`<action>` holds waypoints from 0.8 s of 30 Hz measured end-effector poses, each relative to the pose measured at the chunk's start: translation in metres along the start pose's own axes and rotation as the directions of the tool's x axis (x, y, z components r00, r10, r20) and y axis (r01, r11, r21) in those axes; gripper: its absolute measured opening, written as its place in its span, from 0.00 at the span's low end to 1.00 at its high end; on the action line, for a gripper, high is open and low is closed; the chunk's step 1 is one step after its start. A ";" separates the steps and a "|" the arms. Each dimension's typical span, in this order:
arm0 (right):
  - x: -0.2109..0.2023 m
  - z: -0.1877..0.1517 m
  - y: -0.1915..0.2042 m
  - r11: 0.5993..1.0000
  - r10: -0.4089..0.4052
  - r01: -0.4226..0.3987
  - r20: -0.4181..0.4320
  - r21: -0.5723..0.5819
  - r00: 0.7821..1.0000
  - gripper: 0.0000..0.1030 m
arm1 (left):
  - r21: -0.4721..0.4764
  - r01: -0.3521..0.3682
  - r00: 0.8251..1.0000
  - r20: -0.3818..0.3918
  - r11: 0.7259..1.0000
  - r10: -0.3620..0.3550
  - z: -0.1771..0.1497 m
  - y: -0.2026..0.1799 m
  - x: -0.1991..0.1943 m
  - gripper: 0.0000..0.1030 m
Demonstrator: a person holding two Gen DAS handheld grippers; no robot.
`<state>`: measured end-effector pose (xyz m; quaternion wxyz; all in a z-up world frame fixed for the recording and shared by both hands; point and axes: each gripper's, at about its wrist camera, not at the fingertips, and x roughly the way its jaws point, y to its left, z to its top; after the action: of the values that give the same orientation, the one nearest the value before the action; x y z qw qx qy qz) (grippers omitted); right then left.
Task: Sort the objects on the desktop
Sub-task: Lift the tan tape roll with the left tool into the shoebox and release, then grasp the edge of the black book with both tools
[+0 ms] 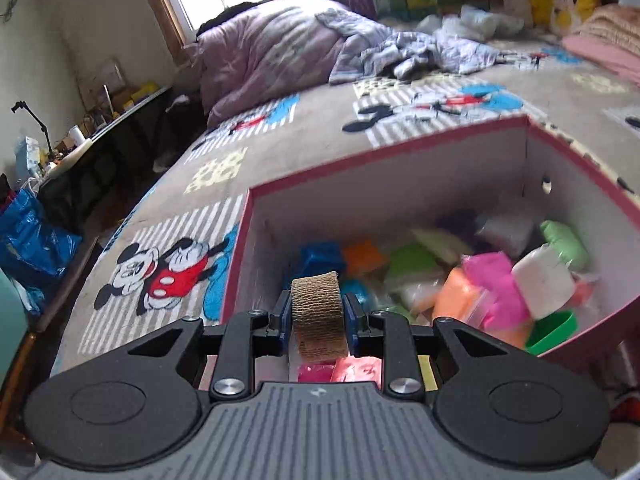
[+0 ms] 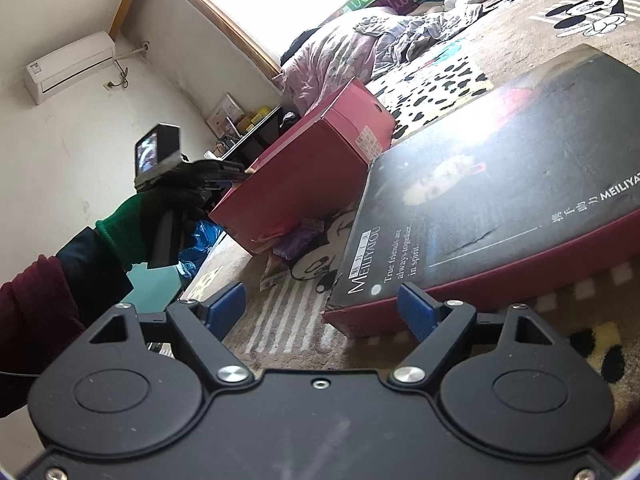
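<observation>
My left gripper [image 1: 318,316] is shut on a brown woven tape roll [image 1: 318,312] and holds it above the near end of an open pink box [image 1: 384,152]. The box holds several coloured bags and a white bottle [image 1: 542,282]. In the right wrist view the same pink box [image 2: 304,172] stands on the bed, and the left gripper [image 2: 236,170], held in a gloved hand, reaches over its rim. My right gripper [image 2: 320,312] is open and empty, just in front of the dark box lid [image 2: 500,188].
The box and lid rest on a cartoon-print blanket [image 1: 280,136]. A small purple packet [image 2: 298,240] lies between box and lid. A crumpled quilt [image 1: 276,48] lies at the far end. A cluttered desk [image 1: 92,132] and a blue bag [image 1: 28,240] stand left of the bed.
</observation>
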<state>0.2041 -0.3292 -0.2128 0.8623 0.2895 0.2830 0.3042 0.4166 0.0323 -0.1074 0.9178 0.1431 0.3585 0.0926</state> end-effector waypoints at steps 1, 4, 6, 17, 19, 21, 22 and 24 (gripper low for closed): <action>0.000 0.000 0.000 1.000 0.000 0.000 0.000 0.000 1.000 0.81 | 0.000 -0.012 1.000 -0.004 1.000 0.012 -0.001 0.000 0.000 0.25; -0.001 0.000 0.000 1.000 0.001 -0.001 0.004 -0.001 1.000 0.81 | -0.020 -0.006 1.000 -0.001 1.000 0.006 -0.005 0.003 -0.008 0.25; -0.002 0.000 0.001 1.000 0.003 -0.003 0.008 -0.002 1.000 0.81 | -0.033 -0.001 1.000 0.006 0.999 0.001 -0.009 0.004 -0.017 0.25; -0.012 -0.002 0.007 1.000 0.007 -0.006 0.042 -0.028 0.999 0.81 | -0.050 0.029 0.999 0.034 0.998 -0.027 -0.016 0.014 -0.046 0.26; -0.014 -0.003 0.008 0.999 0.005 -0.003 0.046 -0.032 0.999 0.81 | -0.065 0.026 0.999 0.036 0.998 -0.024 -0.014 0.017 -0.050 0.26; -0.016 -0.003 0.010 0.999 0.004 -0.002 0.054 -0.044 0.999 0.81 | -0.106 0.046 0.998 0.057 0.993 -0.040 -0.012 0.021 -0.059 0.26; -0.018 -0.003 0.011 0.999 0.005 -0.003 0.060 -0.049 0.998 0.81 | -0.112 0.061 0.996 0.066 0.992 -0.053 -0.011 0.020 -0.064 0.26; -0.020 -0.003 0.012 0.999 0.006 -0.002 0.075 -0.055 0.997 0.81 | -0.103 0.092 0.993 0.079 0.990 -0.084 -0.014 0.014 -0.074 0.26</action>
<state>0.1844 -0.3345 -0.2003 0.8792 0.2777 0.2415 0.3026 0.3522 0.0278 -0.0656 0.9400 0.0813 0.3247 0.0654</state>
